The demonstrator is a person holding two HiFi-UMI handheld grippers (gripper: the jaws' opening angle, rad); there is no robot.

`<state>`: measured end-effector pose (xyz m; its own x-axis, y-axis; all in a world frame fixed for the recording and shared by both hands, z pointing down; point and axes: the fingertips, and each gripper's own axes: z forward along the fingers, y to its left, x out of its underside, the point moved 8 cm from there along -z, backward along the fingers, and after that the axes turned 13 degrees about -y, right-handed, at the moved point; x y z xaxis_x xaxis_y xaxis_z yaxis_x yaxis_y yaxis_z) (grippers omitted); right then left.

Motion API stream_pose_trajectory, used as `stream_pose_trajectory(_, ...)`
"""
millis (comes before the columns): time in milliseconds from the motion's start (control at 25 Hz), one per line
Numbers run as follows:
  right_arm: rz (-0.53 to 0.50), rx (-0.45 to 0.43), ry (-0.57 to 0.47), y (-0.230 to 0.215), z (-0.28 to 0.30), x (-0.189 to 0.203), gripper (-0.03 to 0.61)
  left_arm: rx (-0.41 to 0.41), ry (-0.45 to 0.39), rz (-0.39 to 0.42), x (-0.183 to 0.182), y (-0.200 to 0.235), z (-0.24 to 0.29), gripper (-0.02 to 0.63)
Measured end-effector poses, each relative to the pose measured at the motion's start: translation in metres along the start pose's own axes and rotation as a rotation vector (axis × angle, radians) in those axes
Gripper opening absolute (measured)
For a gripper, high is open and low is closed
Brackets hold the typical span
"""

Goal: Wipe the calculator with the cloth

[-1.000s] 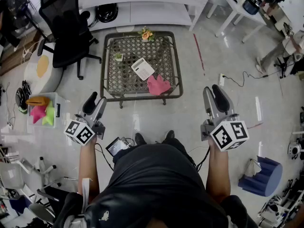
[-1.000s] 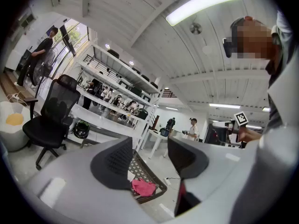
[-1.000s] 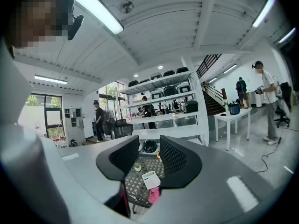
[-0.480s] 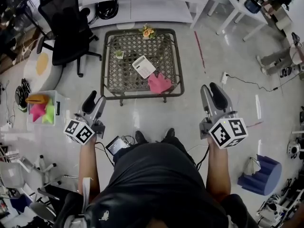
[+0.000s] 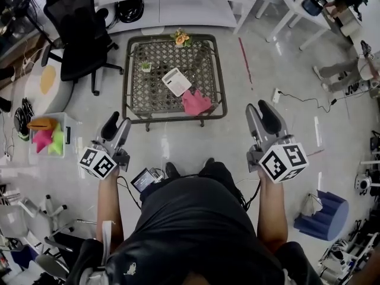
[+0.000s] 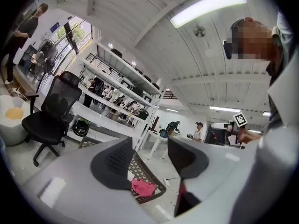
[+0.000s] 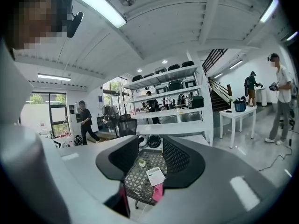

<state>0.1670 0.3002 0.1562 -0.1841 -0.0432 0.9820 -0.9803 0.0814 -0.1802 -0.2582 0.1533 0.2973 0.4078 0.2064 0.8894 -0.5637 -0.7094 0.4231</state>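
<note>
Calculator point(image 5: 177, 81) on table point(image 5: 147, 98), cloth point(image 5: 196, 103) just beside it, front right.

The head view is looking steeply down; both gripper views are looking about level from afar, sharing the table point(image 5: 173, 119) and cloth point(image 5: 196, 104).

A dark lattice-topped table point(image 5: 151, 97) stands on the pale floor point(image 5: 178, 142). A white calculator point(image 5: 177, 81) lies tilted near its middle, with a crumpled pink cloth point(image 5: 196, 103) just beside it at five o'clock. A small potted plant point(image 5: 146, 68) sits at ten o'clock and flowers point(image 5: 181, 39) at twelve.
</note>
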Motion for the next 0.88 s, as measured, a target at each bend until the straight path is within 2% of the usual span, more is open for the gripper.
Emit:
stream_pose_trajectory(360,0.034,-0.012,0.006,-0.018,0.016,-0.004,0.144,-0.034,-0.012,0.003,0.007,-0.004,0.005,0.255)
stream_pose_trajectory(880,0.111,-0.170,0.023,-0.085,0.076,0.004,0.144,-0.187,-0.058,0.066,0.007,-0.047,0.032,0.255)
